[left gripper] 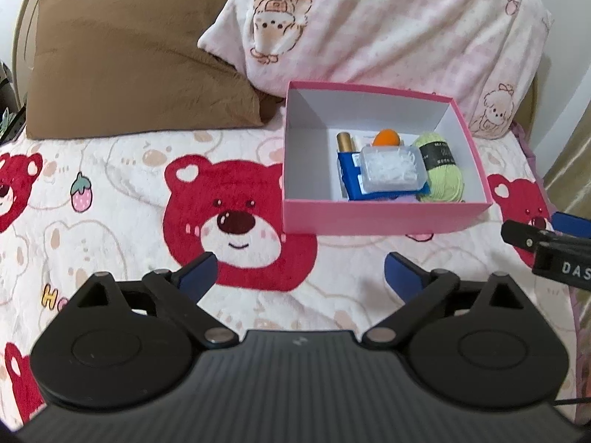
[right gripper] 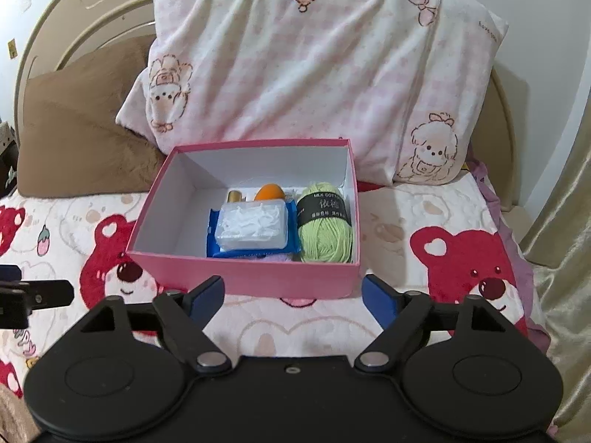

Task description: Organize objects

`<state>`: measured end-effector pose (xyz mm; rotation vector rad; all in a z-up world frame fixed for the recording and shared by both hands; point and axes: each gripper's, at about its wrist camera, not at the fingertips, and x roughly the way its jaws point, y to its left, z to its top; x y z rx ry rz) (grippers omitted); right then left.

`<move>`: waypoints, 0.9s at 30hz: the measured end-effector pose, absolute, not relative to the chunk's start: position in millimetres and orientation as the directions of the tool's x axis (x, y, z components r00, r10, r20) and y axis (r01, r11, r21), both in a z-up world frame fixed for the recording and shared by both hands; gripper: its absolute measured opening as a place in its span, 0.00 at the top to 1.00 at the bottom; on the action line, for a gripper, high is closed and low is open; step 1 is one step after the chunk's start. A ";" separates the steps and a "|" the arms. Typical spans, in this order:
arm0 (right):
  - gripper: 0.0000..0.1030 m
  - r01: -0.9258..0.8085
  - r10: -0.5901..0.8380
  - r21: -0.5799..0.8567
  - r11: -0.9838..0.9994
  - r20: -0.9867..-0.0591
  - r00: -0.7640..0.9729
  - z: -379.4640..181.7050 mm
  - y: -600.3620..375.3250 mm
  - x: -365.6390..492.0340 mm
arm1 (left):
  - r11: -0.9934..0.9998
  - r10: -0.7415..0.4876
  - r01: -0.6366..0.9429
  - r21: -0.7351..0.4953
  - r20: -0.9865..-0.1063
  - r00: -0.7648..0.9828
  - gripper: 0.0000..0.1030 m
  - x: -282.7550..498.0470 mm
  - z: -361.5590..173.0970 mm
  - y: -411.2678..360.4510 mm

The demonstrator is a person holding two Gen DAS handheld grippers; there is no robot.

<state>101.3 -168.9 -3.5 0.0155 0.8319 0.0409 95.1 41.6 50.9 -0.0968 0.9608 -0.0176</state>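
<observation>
A pink box (left gripper: 369, 217) (right gripper: 280, 277) stands open on the bed. Inside lie a clear plastic case of white picks (left gripper: 391, 170) (right gripper: 253, 230) on a blue packet (left gripper: 351, 181) (right gripper: 212, 236), a green yarn ball (left gripper: 443, 177) (right gripper: 325, 236), an orange egg-shaped object (left gripper: 386, 137) (right gripper: 270, 192) and a gold tube (left gripper: 345, 141) (right gripper: 234, 195). My left gripper (left gripper: 299, 273) is open and empty, hovering over the blanket in front and left of the box. My right gripper (right gripper: 293, 295) is open and empty just in front of the box; its finger shows at the left wrist view's right edge (left gripper: 524, 238).
The bed is covered by a white blanket with red bears (left gripper: 236, 221) (right gripper: 472, 265). A brown pillow (left gripper: 129, 66) (right gripper: 81, 136) and a pink patterned pillow (left gripper: 388, 26) (right gripper: 314, 74) lie behind the box against the headboard (right gripper: 74, 18). A curtain (right gripper: 565, 221) hangs at right.
</observation>
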 end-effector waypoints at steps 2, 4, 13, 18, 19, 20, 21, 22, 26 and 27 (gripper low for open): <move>0.11 -0.031 0.038 0.023 0.999 -0.741 0.670 -1.8 -167.0 97.0 | 0.995 -0.055 -0.034 -0.090 -0.822 0.567 0.00 92.4 50.4 42.2; 0.08 -0.027 0.030 0.016 0.999 -0.758 0.652 -0.4 -165.4 95.1 | 0.996 -0.039 -0.047 -0.077 -0.838 0.545 0.00 90.9 50.4 41.5; 0.08 -0.021 -0.028 -0.052 0.998 -0.793 0.609 5.2 -158.9 85.1 | 0.995 -0.027 -0.073 -0.074 -0.863 0.505 0.00 79.2 54.5 43.6; 0.08 -0.020 -0.016 -0.035 0.999 -0.797 0.604 11.5 -159.0 74.3 | 0.997 -0.011 -0.064 -0.047 -0.878 0.479 0.00 73.5 58.1 42.1; 0.08 -0.020 -0.014 -0.033 0.999 -0.797 0.604 12.4 -159.3 72.5 | 0.997 -0.009 -0.061 -0.044 -0.879 0.477 0.00 72.6 58.8 41.8; 0.08 -0.020 -0.015 -0.034 0.999 -0.797 0.604 13.0 -159.2 71.7 | 0.997 -0.010 -0.060 -0.043 -0.879 0.477 0.00 71.1 59.5 41.8; 0.08 -0.020 -0.018 -0.037 0.999 -0.798 0.602 13.3 -159.5 71.0 | 0.997 -0.011 -0.060 -0.045 -0.878 0.478 0.00 69.8 60.0 41.9; 0.08 -0.017 -0.023 -0.042 0.999 -0.798 0.603 13.6 -160.0 70.0 | 0.997 -0.013 -0.060 -0.047 -0.878 0.478 0.00 68.6 60.0 41.8; 0.08 -0.008 -0.029 -0.042 0.999 -0.801 0.598 12.7 -162.7 69.4 | 0.997 -0.034 -0.049 -0.063 -0.888 0.459 0.00 67.8 58.0 41.6; 0.08 -0.008 -0.028 -0.041 0.999 -0.802 0.597 12.1 -163.3 69.2 | 0.997 -0.026 -0.053 -0.057 -0.889 0.457 0.00 67.4 57.4 41.1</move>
